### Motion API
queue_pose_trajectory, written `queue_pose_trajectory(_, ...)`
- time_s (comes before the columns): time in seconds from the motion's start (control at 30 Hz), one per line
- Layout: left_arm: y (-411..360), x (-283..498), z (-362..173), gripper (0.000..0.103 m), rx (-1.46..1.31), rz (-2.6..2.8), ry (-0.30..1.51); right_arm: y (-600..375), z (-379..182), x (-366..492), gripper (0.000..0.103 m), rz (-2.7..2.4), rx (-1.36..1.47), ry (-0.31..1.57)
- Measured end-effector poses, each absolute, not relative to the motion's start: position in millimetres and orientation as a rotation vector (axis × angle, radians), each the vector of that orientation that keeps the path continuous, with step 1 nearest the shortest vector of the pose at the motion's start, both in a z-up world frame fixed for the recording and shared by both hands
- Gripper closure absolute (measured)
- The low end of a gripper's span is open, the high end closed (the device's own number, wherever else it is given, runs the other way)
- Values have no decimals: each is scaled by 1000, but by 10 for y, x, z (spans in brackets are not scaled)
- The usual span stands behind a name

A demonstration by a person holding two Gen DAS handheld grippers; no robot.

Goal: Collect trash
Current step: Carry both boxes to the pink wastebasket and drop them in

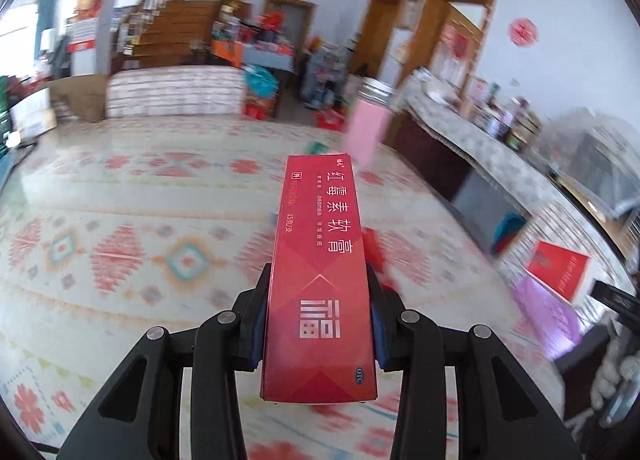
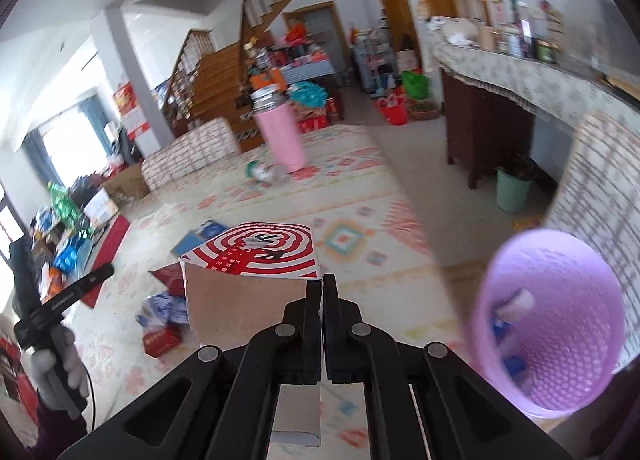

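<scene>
My left gripper is shut on a long red medicine box with white Chinese print, held lengthwise above the patterned table. My right gripper is shut on the wall of an opened cardboard box with a red and white ring pattern on its top flap. A purple plastic basket stands to the right of the right gripper, with a few pieces of trash inside. In the left wrist view the basket shows at the right edge, with a red packet at its rim.
A pink bottle with a metal cap and a lying clear bottle stand at the far end of the table. Red packets, a blue wrapper and a blue box lie left. A green bin is on the floor.
</scene>
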State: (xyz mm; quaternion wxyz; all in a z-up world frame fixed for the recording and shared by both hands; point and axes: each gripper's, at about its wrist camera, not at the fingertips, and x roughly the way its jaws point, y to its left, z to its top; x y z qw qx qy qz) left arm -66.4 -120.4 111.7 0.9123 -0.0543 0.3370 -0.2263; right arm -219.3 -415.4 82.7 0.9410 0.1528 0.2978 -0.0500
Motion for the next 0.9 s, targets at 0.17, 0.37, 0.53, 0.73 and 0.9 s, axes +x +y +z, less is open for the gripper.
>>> queue_pose_trajectory(0.17, -2066, -878, 1249, 64, -32, -652, 738, -4732, 788, -2618, 102, -213, 368, 574)
queue_pose_trajectory(0.37, -3267, -1062, 1282, 64, 42, -911, 813, -5326, 773, -3021, 102, -347, 411, 549)
queue_pose_trajectory(0.53, -4096, -1143, 1202, 64, 70, -1017, 864, -5678, 714, -3193, 102, -422, 423, 551)
queue_pose_trajectory(0.73, -4740, -1091, 1028, 62, 74, -1057, 947, -5971, 628, -3136, 100, -484, 403, 582)
queue_pose_trajectory(0.9, -4825, -1078, 997, 47, 76, -1034, 953, -6047, 549, -3015, 66, -488, 410, 629)
